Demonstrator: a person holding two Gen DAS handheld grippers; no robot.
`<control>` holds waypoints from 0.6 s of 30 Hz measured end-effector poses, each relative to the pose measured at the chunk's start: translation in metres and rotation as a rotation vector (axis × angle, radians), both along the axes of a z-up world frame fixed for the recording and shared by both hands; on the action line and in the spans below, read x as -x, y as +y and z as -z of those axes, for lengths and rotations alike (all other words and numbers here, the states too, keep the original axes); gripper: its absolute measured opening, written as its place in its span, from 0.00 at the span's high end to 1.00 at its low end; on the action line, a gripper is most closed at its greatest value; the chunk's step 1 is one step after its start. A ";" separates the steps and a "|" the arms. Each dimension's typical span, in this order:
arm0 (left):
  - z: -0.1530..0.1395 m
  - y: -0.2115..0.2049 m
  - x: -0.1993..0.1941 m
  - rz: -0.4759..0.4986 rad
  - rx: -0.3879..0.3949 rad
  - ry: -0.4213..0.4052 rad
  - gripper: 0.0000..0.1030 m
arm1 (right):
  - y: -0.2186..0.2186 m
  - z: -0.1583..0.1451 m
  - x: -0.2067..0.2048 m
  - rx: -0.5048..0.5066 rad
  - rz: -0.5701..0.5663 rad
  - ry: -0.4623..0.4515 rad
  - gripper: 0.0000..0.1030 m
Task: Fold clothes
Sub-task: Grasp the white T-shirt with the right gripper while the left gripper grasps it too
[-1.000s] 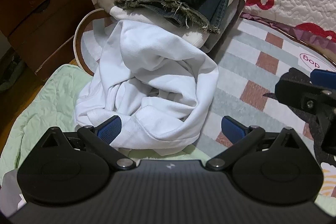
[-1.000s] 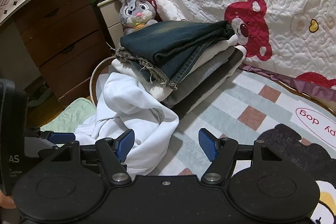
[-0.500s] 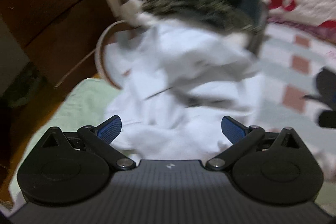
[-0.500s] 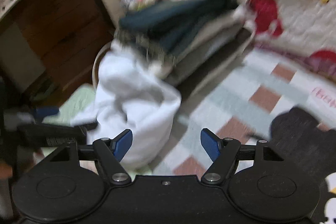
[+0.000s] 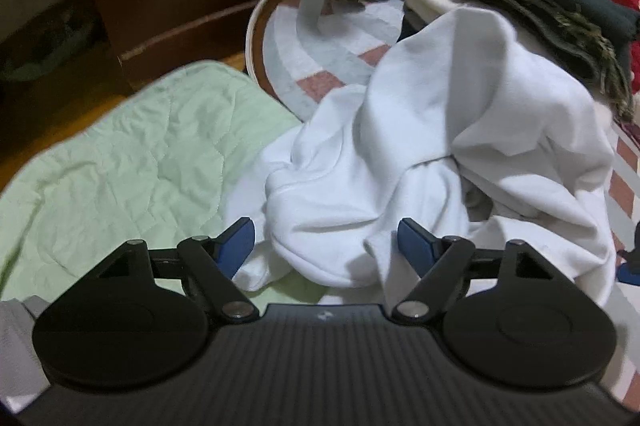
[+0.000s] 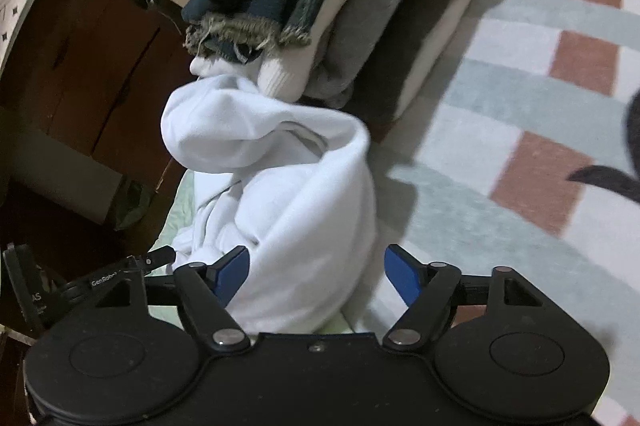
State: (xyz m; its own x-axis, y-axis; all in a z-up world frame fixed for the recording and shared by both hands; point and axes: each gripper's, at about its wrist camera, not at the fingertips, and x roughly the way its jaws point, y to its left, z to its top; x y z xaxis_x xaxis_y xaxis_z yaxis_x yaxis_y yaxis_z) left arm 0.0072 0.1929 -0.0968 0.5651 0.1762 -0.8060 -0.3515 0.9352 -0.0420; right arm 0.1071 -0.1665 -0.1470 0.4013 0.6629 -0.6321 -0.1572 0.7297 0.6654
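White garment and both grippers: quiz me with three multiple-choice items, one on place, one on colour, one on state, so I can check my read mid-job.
1. Where does the white garment lie?
A. crumpled against the foot of the folded stack
B. on top of the stack
C. inside a drawer

2. What colour is the quilted mat to the garment's left in the left wrist view?
A. red
B. pale green
C. black

3. How do the left gripper and right gripper stand?
A. both shut on cloth
B. only the left one shut
C. both open, with cloth between the fingers

Answers: 1 A, the heap sits below the stack's frayed denim edge; 2 B, the mat reads light green; 3 C, the blue pads stand wide apart in both views.
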 end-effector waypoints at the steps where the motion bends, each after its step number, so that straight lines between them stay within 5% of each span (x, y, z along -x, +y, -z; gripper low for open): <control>1: 0.003 0.005 -0.003 -0.003 0.020 0.005 0.24 | 0.007 0.002 -0.005 0.005 -0.011 0.003 0.21; 5: 0.016 0.017 -0.020 0.011 0.126 0.003 0.18 | 0.034 0.014 -0.027 0.044 -0.039 0.020 0.18; 7: 0.028 0.018 -0.038 0.077 0.183 0.055 0.09 | 0.044 0.026 -0.043 0.076 -0.025 0.045 0.10; 11: 0.054 0.006 -0.064 0.123 0.178 0.195 0.07 | 0.047 0.050 -0.048 0.019 0.022 0.071 0.11; 12: 0.059 0.003 -0.066 0.126 0.174 0.202 0.07 | 0.047 0.053 -0.044 -0.005 0.029 0.054 0.26; 13: 0.063 0.003 -0.067 0.116 0.195 0.206 0.09 | 0.047 0.052 -0.040 -0.016 0.024 0.027 0.56; 14: 0.067 0.006 -0.067 0.090 0.242 0.206 0.23 | 0.047 0.049 -0.036 -0.017 0.011 -0.007 0.70; 15: 0.070 0.009 -0.066 0.066 0.283 0.204 0.41 | 0.046 0.045 -0.031 -0.007 0.009 -0.041 0.79; 18: 0.068 0.014 -0.062 0.036 0.335 0.186 0.52 | 0.034 0.022 -0.010 0.034 0.028 -0.170 0.86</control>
State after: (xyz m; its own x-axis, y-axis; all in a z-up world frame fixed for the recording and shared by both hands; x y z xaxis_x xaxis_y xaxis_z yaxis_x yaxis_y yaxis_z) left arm 0.0697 0.2067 -0.1643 0.4048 -0.1317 -0.9049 -0.3488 0.8925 -0.2860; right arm 0.1172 -0.1325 -0.1693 0.5226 0.6294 -0.5751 -0.2447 0.7569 0.6060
